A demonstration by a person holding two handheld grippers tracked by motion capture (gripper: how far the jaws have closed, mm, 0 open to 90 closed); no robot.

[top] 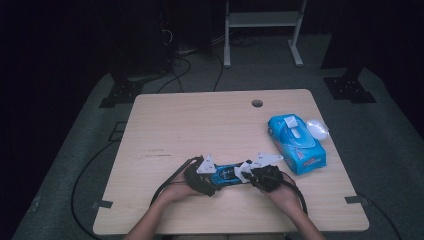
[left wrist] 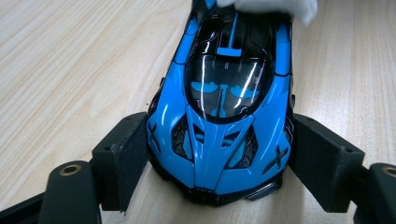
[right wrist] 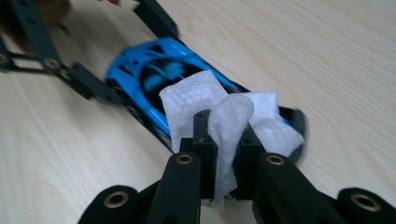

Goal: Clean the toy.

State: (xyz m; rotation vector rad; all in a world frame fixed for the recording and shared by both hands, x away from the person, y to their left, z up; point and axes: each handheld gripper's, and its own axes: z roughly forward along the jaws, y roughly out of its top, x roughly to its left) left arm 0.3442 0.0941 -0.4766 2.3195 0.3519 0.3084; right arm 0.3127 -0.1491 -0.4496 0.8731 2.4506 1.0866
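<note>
Wiping car (left wrist: 219, 121) tail with wipe (right wrist: 224, 116) pinched tight in right gripper (right wrist: 223, 140); left gripper (left wrist: 217, 158) clamping nose. Next: drag wipe along roof toward nose, car kept pinned.

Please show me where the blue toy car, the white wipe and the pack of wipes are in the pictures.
blue toy car (left wrist: 219, 140): left gripper view, on its blue bonnet.
white wipe (right wrist: 191, 100): right gripper view, on the flat part lying over the car.
pack of wipes (top: 297, 144): high view, on its blue top.

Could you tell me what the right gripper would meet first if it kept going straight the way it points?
Most likely the blue toy car: the right gripper pinches a white wipe already draped on the car's body, straight ahead.
</note>
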